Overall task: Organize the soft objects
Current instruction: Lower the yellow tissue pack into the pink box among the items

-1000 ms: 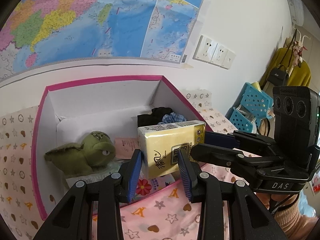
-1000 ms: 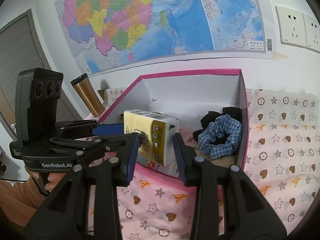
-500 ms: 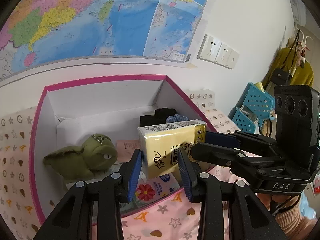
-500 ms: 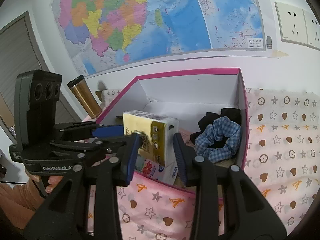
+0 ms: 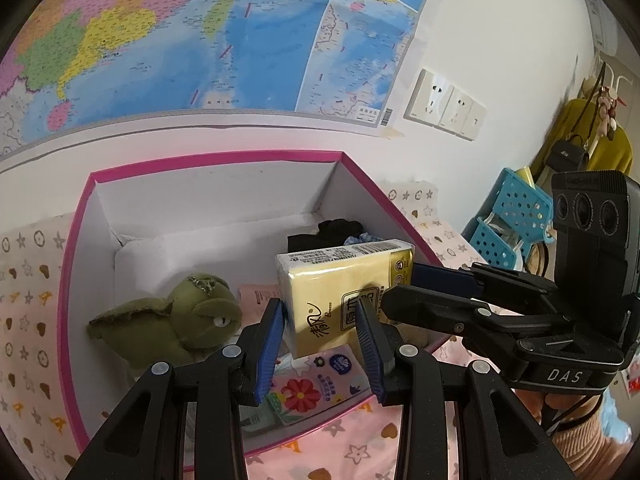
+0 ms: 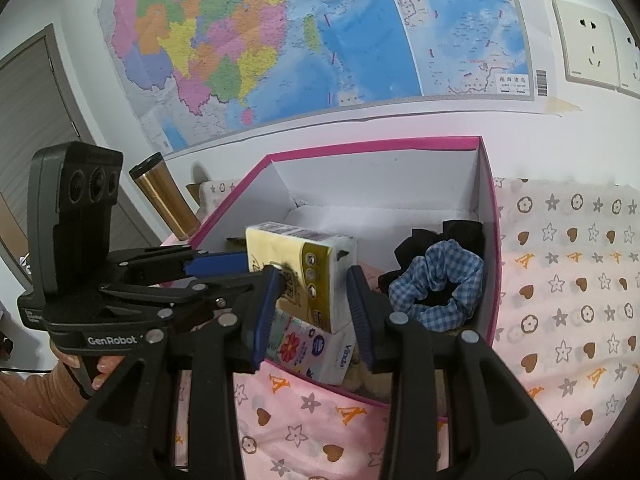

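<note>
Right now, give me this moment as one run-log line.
yellow tissue pack: held above pink-rimmed white box | left gripper: shut on pack | right gripper: shut on pack | green plush toy: inside box

At the bottom centre of the frame the left gripper (image 5: pixel 322 334) clamps the lower end of a yellow tissue pack (image 5: pixel 340 292), its blue pads (image 5: pixel 272 344) pressed to both sides. From the right, the right gripper (image 5: pixel 404 288) grips the same pack at its far end. The pack hangs above a pink-rimmed white box (image 5: pixel 216 184). Inside, a green plush toy (image 5: pixel 172 324) lies at lower left, a flowered tissue packet (image 5: pixel 316 384) sits under the pack, and dark fabric (image 5: pixel 324 232) rests behind it. A wall map (image 5: pixel 200 32) fills the top.
</note>
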The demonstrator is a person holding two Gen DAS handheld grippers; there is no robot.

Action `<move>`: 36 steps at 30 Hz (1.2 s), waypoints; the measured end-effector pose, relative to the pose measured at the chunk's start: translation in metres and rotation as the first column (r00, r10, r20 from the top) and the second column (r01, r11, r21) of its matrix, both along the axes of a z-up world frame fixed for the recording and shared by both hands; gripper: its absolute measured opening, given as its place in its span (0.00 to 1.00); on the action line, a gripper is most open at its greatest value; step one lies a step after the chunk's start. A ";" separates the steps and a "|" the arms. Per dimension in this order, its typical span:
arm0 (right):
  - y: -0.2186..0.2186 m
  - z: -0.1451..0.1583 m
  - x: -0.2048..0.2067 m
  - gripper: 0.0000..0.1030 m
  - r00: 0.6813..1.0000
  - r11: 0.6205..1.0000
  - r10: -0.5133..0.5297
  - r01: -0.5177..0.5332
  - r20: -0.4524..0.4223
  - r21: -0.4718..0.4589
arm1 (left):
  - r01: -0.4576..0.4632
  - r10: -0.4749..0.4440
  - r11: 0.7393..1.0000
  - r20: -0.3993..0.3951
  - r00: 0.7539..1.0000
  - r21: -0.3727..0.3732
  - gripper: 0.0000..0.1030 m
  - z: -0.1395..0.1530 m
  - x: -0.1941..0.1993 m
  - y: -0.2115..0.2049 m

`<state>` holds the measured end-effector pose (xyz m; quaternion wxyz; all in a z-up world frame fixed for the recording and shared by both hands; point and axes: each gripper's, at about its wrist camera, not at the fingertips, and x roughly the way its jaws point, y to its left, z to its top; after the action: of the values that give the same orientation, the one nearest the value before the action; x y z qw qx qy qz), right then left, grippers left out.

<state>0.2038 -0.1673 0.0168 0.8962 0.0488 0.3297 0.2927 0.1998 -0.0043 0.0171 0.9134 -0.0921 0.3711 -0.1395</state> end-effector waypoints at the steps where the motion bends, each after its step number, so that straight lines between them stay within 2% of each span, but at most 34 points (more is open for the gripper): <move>1: 0.000 0.000 0.000 0.37 1.000 1.000 -0.001 0.001 0.000 0.000 | 0.000 0.000 1.000 0.001 1.000 0.001 0.35 0.000 0.000 0.000; 36: 0.000 0.000 0.013 0.37 1.000 1.000 -0.020 0.021 -0.018 0.006 | 0.003 -0.003 1.000 -0.013 1.000 -0.006 0.35 -0.005 0.014 0.003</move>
<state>0.2170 -0.1675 0.0163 0.8960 0.0578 0.3363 0.2842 0.2136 -0.0016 0.0117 0.9105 -0.0954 0.3767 -0.1412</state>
